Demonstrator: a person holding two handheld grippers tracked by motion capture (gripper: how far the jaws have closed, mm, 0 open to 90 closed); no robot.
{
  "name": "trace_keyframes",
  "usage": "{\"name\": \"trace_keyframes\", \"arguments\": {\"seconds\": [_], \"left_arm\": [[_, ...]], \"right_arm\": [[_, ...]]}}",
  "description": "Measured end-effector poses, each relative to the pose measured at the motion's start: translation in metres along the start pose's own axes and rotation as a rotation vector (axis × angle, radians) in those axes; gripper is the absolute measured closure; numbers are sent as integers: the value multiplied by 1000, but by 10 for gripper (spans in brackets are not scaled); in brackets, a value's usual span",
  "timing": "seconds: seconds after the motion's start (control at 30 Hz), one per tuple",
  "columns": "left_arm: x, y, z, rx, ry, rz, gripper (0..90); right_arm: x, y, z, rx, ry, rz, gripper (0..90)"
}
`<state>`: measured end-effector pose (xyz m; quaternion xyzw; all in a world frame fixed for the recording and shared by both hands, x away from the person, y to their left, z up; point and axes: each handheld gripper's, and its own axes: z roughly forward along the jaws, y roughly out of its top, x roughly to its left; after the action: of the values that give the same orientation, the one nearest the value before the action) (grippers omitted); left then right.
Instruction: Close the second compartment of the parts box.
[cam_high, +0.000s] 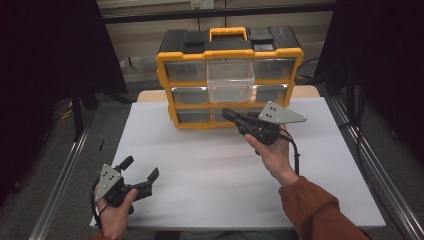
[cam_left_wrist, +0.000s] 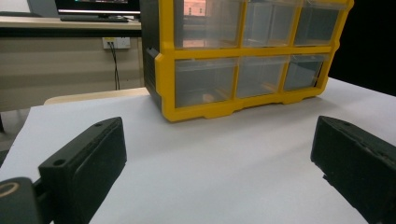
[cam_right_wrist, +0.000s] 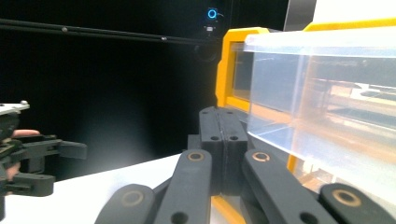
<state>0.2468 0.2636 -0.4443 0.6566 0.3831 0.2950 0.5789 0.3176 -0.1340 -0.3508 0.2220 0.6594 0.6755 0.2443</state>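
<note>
A yellow and black drawer cabinet (cam_high: 230, 50) stands at the back of the white table top (cam_high: 200, 170). Its clear upper middle drawer (cam_high: 231, 80) is pulled out toward me. My right gripper (cam_high: 226, 113) is shut with nothing in it, its tips just below that drawer and close to the cabinet's lower front. In the right gripper view the shut jaws (cam_right_wrist: 218, 114) sit beside the clear drawer (cam_right_wrist: 322, 107). At the near left my left gripper (cam_high: 140, 167) stands open and empty. Its two fingers (cam_left_wrist: 88, 163) spread wide, facing the cabinet (cam_left_wrist: 243, 102).
Metal rails run along both sides of the table, one at the left (cam_high: 65, 175). The left gripper (cam_right_wrist: 51, 163) appears far off in the right gripper view. A desk with a wall socket (cam_left_wrist: 116, 43) lies behind the cabinet.
</note>
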Motion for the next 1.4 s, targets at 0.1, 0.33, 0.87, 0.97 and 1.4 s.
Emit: {"name": "trace_keyframes", "arguments": {"seconds": [0.1, 0.33, 0.87, 0.97, 1.4], "left_arm": [[0, 0, 0, 0, 0, 2, 35], [1, 0, 0, 8, -1, -7, 35], [1, 0, -1, 7, 19, 16, 35], [0, 1, -2, 11, 15, 15, 35], [-1, 1, -1, 4, 11, 4, 35]], "right_arm": [[-4, 0, 2, 0, -8, 9, 900], [-17, -5, 4, 13, -45, 18, 900], [-29, -10, 14, 31, -90, 13, 900], [-32, -10, 15, 28, -108, 12, 900], [-37, -12, 20, 18, -136, 7, 900]]}}
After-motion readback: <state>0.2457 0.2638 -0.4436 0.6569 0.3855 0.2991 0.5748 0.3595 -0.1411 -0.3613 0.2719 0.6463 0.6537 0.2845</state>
